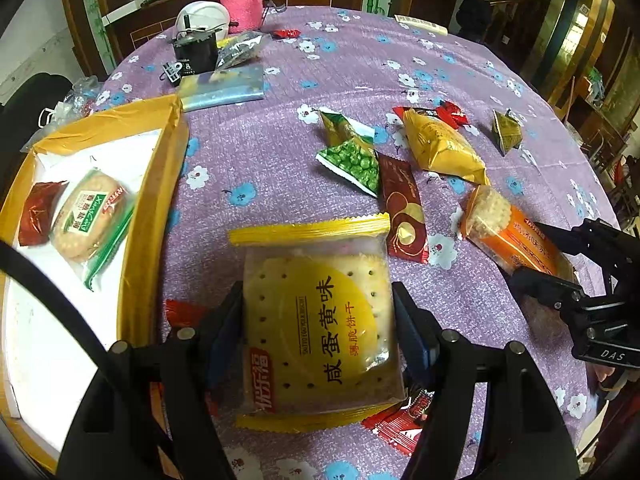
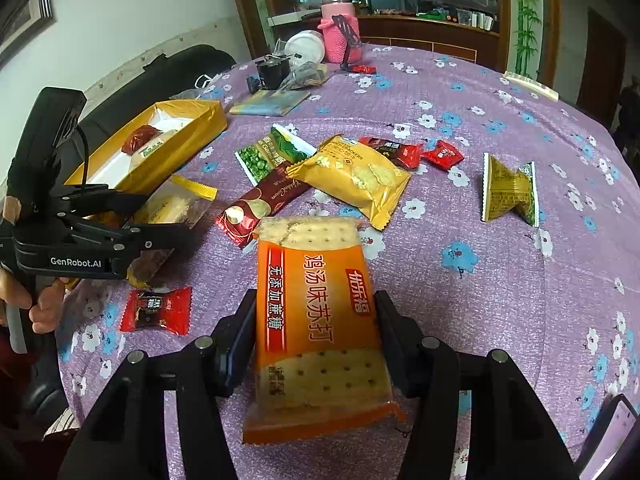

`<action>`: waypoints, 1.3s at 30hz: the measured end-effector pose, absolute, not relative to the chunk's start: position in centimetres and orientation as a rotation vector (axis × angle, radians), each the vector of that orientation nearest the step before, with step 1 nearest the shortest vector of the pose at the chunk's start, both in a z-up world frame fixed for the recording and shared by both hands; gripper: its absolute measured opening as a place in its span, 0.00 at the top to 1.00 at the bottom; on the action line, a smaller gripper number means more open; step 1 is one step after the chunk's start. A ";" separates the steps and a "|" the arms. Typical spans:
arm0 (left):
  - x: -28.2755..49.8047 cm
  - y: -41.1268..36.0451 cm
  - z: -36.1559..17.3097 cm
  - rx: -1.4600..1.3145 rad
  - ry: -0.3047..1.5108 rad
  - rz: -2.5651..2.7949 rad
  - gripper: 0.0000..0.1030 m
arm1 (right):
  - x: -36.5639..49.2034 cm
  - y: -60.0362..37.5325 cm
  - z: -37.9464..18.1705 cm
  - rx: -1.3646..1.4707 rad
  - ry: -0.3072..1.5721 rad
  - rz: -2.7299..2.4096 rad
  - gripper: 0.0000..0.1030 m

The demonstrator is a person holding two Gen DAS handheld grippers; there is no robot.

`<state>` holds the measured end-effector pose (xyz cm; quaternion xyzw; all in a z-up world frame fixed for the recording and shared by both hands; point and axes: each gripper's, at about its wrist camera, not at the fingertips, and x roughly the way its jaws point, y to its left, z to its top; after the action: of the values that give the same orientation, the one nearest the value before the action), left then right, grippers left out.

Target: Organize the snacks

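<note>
Yellow cracker pack (image 1: 320, 320) is clamped in left gripper (image 1: 320, 316); orange pack (image 2: 316, 332) is pinched in right gripper (image 2: 316, 332). Box (image 1: 160, 184) lies left, nearer left gripper, long axis running near-far.

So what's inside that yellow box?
The yellow box holds a red candy and a green-labelled round cracker pack. Its near end is hidden behind the tongs.
</note>
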<state>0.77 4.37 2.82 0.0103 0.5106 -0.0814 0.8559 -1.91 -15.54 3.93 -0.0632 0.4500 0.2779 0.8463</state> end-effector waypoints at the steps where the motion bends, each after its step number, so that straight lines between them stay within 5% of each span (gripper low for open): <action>1: 0.7 4.4 2.9 0.023 1.071 -0.169 0.31 | -1.9 -15.6 4.0 -0.130 0.946 0.584 0.46; 39: -1.6 5.7 6.5 0.044 0.970 -0.090 0.31 | -2.9 -13.6 8.4 -0.130 0.818 0.627 0.47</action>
<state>-1.61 5.68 6.46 0.0211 0.4659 -0.0432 0.8835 -2.85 -13.61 8.41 -0.0622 0.3911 0.2994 0.8681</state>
